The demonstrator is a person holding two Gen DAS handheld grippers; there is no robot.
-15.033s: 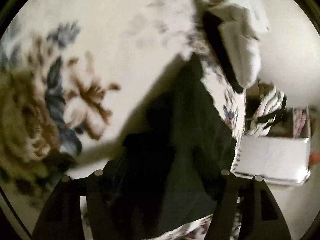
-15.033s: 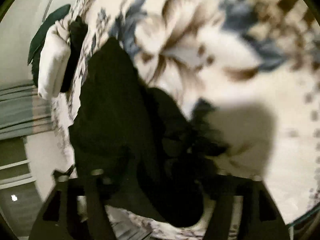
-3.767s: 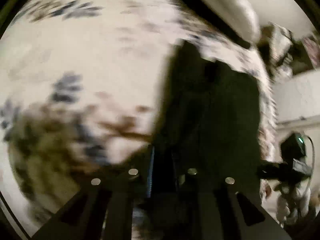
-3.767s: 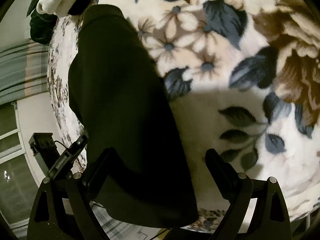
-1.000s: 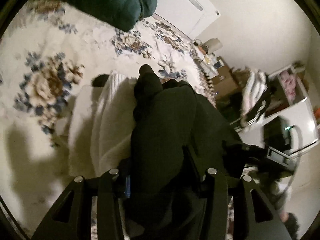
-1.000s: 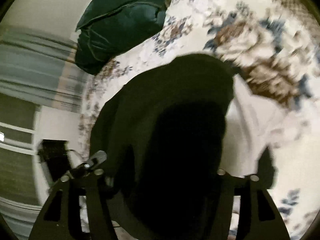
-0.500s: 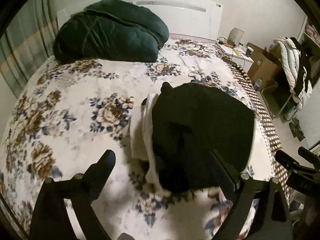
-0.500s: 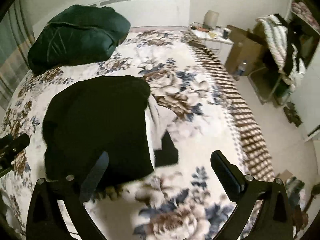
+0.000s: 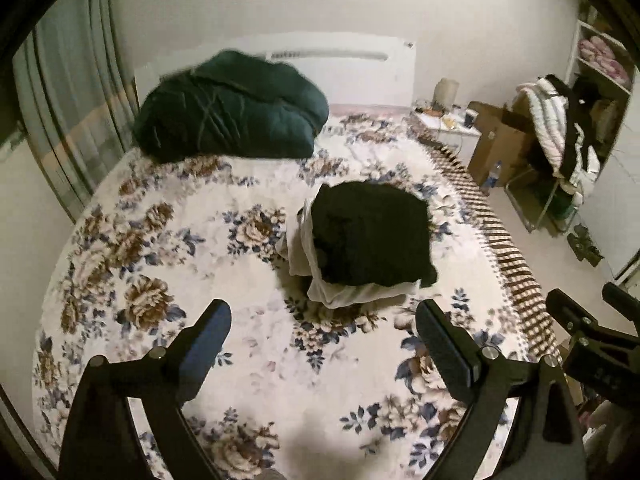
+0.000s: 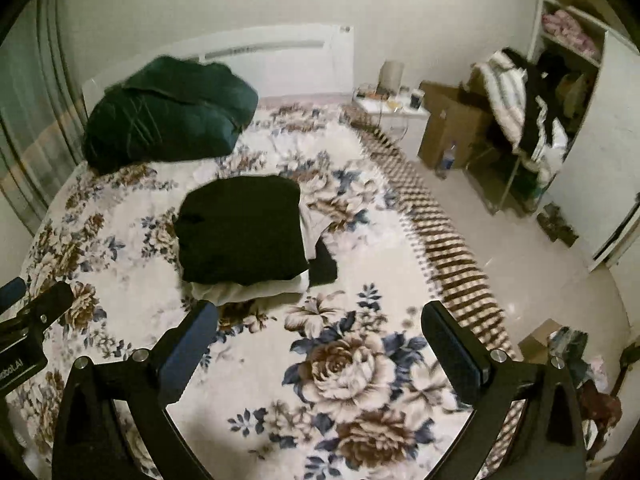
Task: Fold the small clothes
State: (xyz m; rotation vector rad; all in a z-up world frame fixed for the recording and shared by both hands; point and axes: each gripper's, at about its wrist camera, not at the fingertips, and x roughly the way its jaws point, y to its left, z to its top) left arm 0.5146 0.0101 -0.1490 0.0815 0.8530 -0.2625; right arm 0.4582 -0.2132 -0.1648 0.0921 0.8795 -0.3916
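A folded black garment [image 9: 370,234] lies on top of a stack of folded white clothes [image 9: 352,292] in the middle of the floral bed cover [image 9: 160,240]. It also shows in the right wrist view [image 10: 240,228], with white cloth [image 10: 256,290] and another dark piece [image 10: 322,264] under it. My left gripper [image 9: 322,324] is open and empty, held above the bed short of the stack. My right gripper [image 10: 318,324] is open and empty, to the right of the stack.
A dark green duvet bundle [image 9: 228,108] lies at the head of the bed by the white headboard [image 9: 340,68]. Right of the bed are a small table [image 10: 390,110], cardboard boxes [image 10: 452,128], a clothes-laden chair [image 10: 516,120] and a white shelf [image 10: 572,40]. Curtains [image 9: 68,120] hang at left.
Both grippers have let go of the black garment, which now rests on the stack. Both have pulled back and up from the pile, jaws wide.
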